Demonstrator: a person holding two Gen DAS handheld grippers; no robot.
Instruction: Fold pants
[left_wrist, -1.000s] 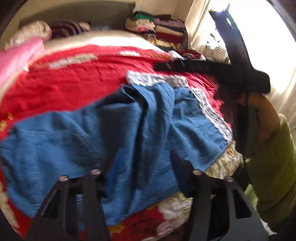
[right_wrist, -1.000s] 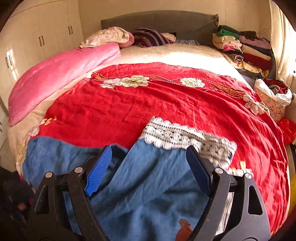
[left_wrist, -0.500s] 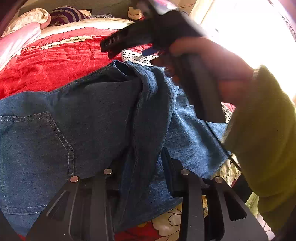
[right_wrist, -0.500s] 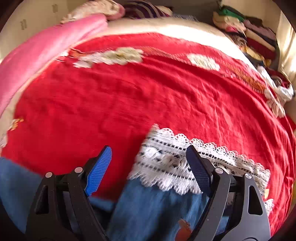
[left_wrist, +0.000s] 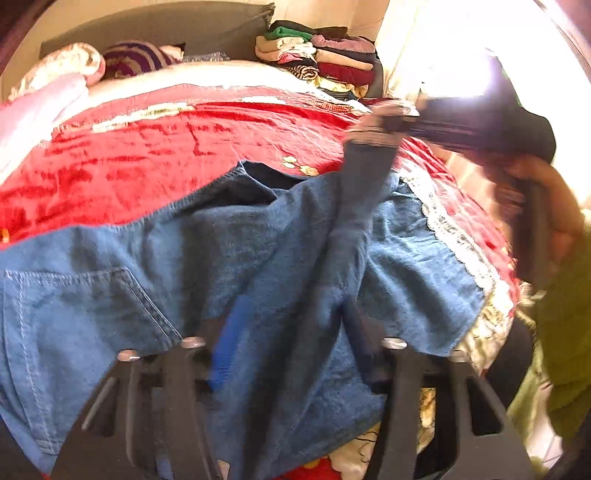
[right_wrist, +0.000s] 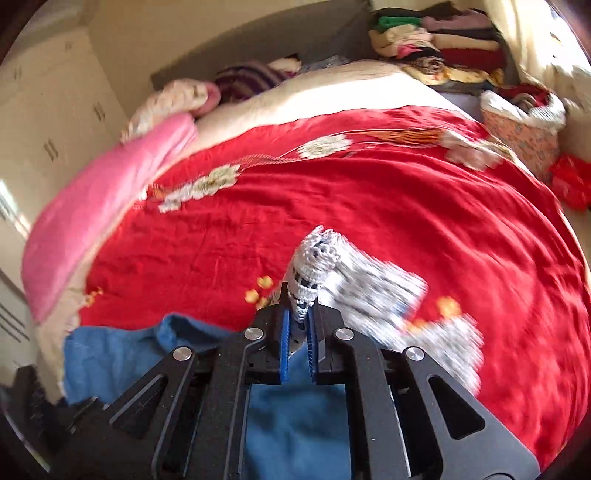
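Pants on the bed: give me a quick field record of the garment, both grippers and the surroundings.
garment: blue denim pants with lace hem, spread on red bedspread
right gripper: shut on lace hem, that leg lifted off the bed
left gripper: jaws just been closing, denim fold between them, grip unclear
fold: not yet made
background: stacked clothes, pink blanket

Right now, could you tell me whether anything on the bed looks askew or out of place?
Only the pants: they lie rumpled on the red bedspread, one lace-trimmed leg hem pinched and lifted in the right claw. Nothing looks spilled or damaged.
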